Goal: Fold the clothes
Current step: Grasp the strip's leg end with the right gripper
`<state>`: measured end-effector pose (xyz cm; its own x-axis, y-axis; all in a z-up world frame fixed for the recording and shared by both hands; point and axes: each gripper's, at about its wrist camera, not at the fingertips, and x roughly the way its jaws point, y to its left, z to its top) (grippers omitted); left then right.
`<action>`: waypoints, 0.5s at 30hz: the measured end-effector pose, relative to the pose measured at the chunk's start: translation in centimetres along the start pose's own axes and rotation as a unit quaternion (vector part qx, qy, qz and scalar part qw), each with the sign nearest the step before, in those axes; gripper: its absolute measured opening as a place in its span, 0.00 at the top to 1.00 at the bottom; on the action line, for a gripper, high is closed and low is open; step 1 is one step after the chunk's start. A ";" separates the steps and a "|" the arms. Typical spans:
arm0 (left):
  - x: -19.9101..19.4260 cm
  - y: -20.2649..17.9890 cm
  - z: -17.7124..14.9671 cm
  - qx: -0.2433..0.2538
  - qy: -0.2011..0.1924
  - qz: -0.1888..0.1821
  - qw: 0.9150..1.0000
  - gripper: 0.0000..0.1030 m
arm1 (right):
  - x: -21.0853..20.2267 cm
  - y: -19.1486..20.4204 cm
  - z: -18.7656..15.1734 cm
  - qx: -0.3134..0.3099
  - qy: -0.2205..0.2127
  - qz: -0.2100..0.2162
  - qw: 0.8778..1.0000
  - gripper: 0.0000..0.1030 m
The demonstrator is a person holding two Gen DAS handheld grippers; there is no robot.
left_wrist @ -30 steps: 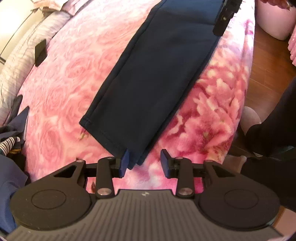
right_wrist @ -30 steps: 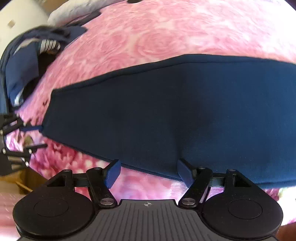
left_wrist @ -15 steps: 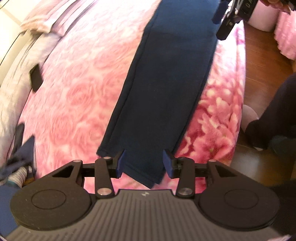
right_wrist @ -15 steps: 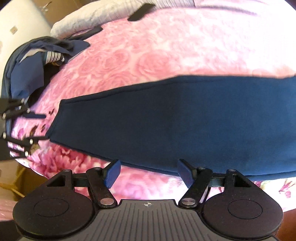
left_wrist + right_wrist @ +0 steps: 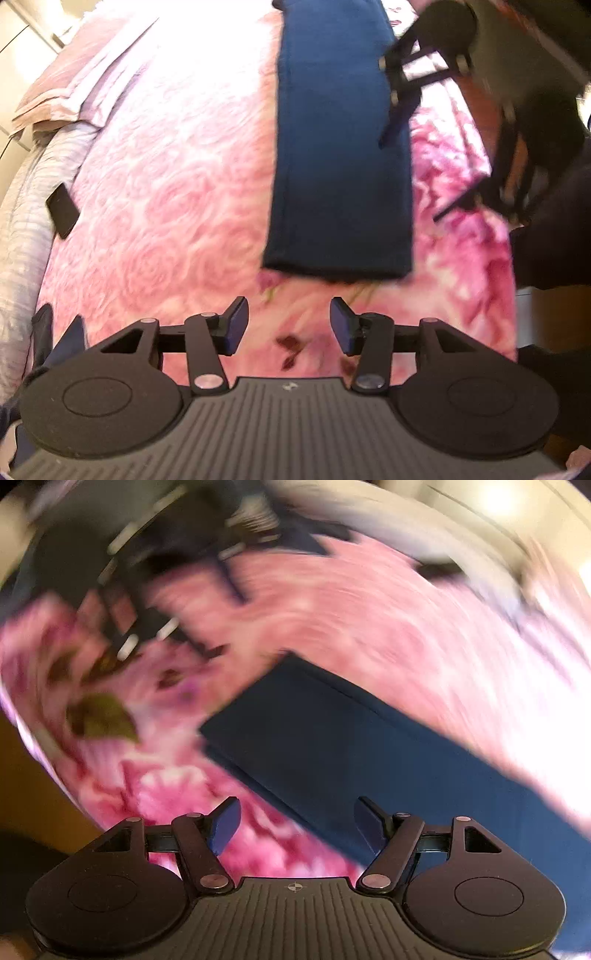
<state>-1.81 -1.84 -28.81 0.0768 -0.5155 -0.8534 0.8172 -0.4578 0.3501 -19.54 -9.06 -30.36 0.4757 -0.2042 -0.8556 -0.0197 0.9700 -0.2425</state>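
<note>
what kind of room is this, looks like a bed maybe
Most likely a bedroom. A pink rose-patterned fleece blanket covers a wide bed, with pale striped bedding and pillows along its far edge. A long folded navy garment lies on the blanket, and a strip of brown wooden floor shows beside the bed.

Bed w/ pink rose-print blanket (image 5: 166,192) fills most of both views. Pale lilac striped duvet (image 5: 22,229) along its left edge in the left wrist view, pinkish pillows (image 5: 85,81) stacked at the far left corner. Dark flat phone-like item (image 5: 62,211) sits on the blanket/duvet border. Brown wood floor (image 5: 480,99) to the right of bed. Strong light, far blanket blown out. Right wrist view heavily blurred.
</note>
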 end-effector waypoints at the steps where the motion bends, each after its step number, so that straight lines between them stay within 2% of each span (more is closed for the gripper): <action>1: -0.1 0.3 -0.3 -0.008 -0.003 0.002 1.000 0.57 | 0.9 1.3 0.4 -0.038 0.005 -0.014 0.999 0.31; 4: -0.3 1.1 -1.3 -0.032 -0.010 0.009 0.999 0.54 | 2.4 3.1 0.6 -0.094 0.001 -0.044 0.995 0.31; 9: -0.2 0.8 -2.4 -0.043 -0.014 0.008 0.999 0.54 | 3.1 4.1 0.1 -0.127 -0.023 -0.068 0.989 0.32; 10: -0.2 0.7 -2.6 -0.041 -0.014 0.006 0.999 0.54 | 3.2 4.1 0.0 -0.127 -0.027 -0.069 0.989 0.37; 12: -0.1 0.5 -2.9 -0.038 -0.015 0.003 0.999 0.54 | 3.1 3.9 0.1 -0.123 -0.027 -0.052 0.991 0.67; 14: -0.3 0.5 -2.8 -0.032 -0.019 0.003 0.999 0.54 | 2.8 4.1 0.4 -0.121 -0.027 -0.049 0.991 0.84; 15: -0.4 0.5 -2.7 -0.029 -0.022 0.003 0.999 0.54 | 2.5 4.0 0.5 -0.114 -0.028 -0.050 0.992 0.87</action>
<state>0.15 0.10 -29.37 0.0567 -0.5499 -0.8333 0.8485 -0.4133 0.3304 -17.98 -5.58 -33.22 0.5332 -0.2835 -0.7970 -0.1652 0.8891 -0.4268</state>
